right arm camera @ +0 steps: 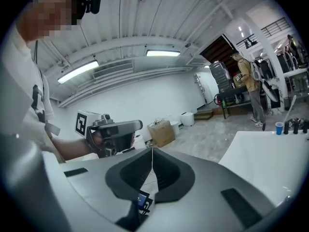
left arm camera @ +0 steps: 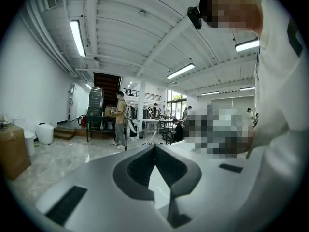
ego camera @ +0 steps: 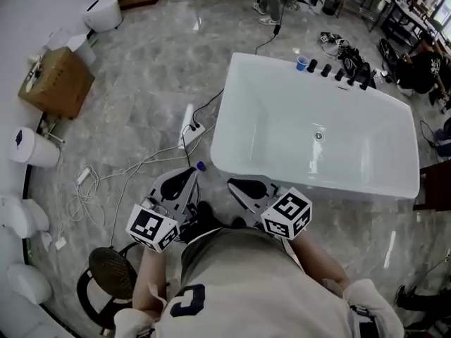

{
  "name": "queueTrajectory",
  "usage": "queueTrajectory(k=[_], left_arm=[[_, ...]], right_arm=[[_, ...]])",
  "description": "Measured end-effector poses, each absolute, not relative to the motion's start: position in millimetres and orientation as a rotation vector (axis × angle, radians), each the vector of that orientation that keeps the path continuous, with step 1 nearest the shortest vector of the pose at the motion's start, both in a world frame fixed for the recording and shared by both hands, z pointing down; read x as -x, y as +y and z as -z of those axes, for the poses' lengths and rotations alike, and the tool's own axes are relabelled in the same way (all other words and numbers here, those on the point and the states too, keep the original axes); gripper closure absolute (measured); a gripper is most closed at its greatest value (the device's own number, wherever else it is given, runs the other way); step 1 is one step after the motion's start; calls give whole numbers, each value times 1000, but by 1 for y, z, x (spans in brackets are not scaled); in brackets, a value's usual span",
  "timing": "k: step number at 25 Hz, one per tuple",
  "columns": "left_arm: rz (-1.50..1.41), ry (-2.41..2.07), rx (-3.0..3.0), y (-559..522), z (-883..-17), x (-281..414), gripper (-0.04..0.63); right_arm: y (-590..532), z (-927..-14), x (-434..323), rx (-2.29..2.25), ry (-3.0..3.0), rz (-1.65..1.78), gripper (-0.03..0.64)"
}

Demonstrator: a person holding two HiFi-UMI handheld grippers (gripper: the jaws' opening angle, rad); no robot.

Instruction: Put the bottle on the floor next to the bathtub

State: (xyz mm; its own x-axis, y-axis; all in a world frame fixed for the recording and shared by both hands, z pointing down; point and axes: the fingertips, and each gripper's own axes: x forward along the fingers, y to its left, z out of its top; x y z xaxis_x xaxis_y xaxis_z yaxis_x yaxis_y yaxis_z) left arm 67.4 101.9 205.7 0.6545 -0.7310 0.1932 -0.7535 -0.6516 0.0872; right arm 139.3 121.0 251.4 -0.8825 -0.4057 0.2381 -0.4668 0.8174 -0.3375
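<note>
The white bathtub (ego camera: pixel 239 118) stands on the grey marble floor in front of me. By its near left corner, a small bottle with a blue cap (ego camera: pixel 201 166) stands on the floor. It also shows low down, through the gap under the right jaws, as a blue bottle (right arm camera: pixel 142 200). My left gripper (ego camera: pixel 192 171) hovers just left of the bottle with its jaws shut and empty (left arm camera: pixel 155 147). My right gripper (ego camera: pixel 232 184) hangs beside the tub's near edge, jaws also shut with nothing between them (right arm camera: pixel 152 149).
A power strip (ego camera: pixel 190 127) and white cables (ego camera: pixel 106 182) lie on the floor left of the tub. A cardboard box (ego camera: pixel 56 82) and white ceramic fixtures line the left wall. A black stool (ego camera: pixel 111 273) stands at my left. A blue cup (ego camera: pixel 301 63) sits on the tub's far rim.
</note>
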Motion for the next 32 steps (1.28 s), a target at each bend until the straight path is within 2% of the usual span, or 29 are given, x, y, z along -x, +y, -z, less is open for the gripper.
queueTrajectory(k=[10, 25, 26, 30, 32], left_arm=[[-194, -1319, -2645, 124, -192, -32, 543], [-263, -1192, -2611, 161, -209, -49, 543], [-204, -1160, -2614, 156, -204, -50, 543], [394, -1031, -2427, 147, -173, -37, 541], [370, -1038, -2433, 145, -175, -36, 541]], right_arm=[[140, -255, -111, -482, -2856, -619, 589], [154, -260, -73, -312, -2874, -684, 589], [150, -260, -73, -319, -2877, -688, 589], [144, -273, -79, -349, -2840, -718, 589], [142, -276, -83, -400, -2827, -721, 589]])
